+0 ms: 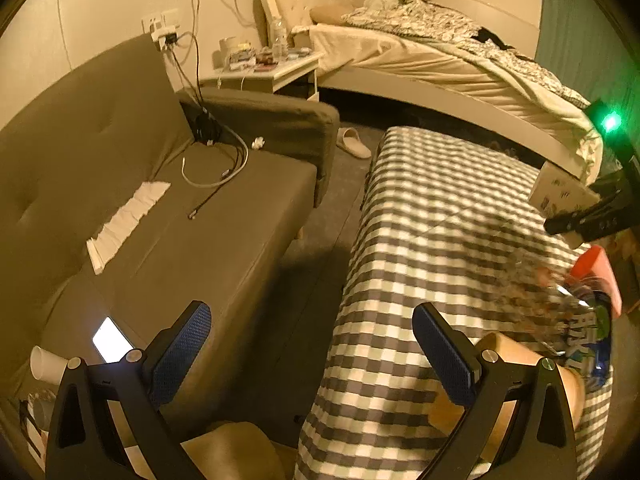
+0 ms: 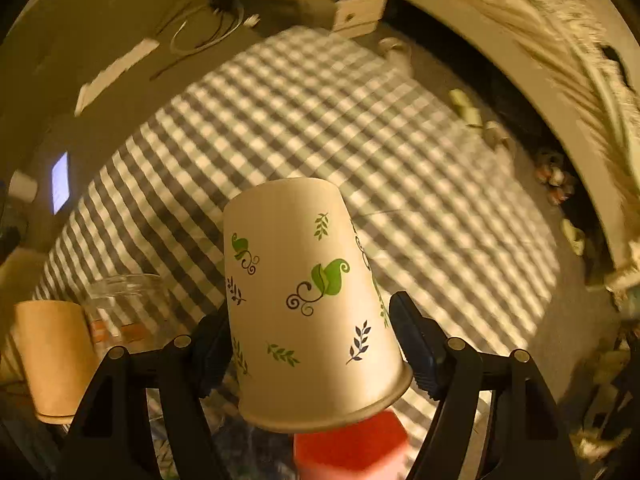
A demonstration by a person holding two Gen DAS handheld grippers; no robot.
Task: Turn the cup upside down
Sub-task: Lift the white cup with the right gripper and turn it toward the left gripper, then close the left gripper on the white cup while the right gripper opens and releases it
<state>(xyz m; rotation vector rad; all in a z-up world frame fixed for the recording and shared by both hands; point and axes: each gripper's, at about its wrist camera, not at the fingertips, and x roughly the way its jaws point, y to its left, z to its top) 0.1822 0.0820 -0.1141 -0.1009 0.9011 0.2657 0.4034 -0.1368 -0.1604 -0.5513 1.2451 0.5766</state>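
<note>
The paper cup [image 2: 312, 300], white w/ green leaf print, sits between the fingers of the right gripper [image 2: 310, 344], base pointing away from the cam and rim toward it, so it reads as already inverted or close to it. It looks held above the checked worktop [image 2: 360, 120], not resting on it. Fingers are closed on the cup's lower wall near the rim; the left one is half hidden behind the cup, the right finger's tip shows a sliver of gap, so contact there is uncertain. Left gripper [image 1: 312, 348] is spread wide w/ nothing in it, hanging over the gap between the grey sofa [image 1: 180, 220] and the worktop edge. Risks, as I judge them: thin paper wall, so too much squeeze ovals the rim and the cup won't sit flat; too little and it slips out during set-down. Frame is motion-blurred, so a fast move could swing the cup loose. Crowded landing zone too: a red block [image 2: 348, 444] lies right under the rim, a clear glass jar [image 2: 124, 308] and a brown paper cup [image 2: 52, 356] stand near on the left. Lowering straight down prob lands the rim on the red block and tips it.
</note>
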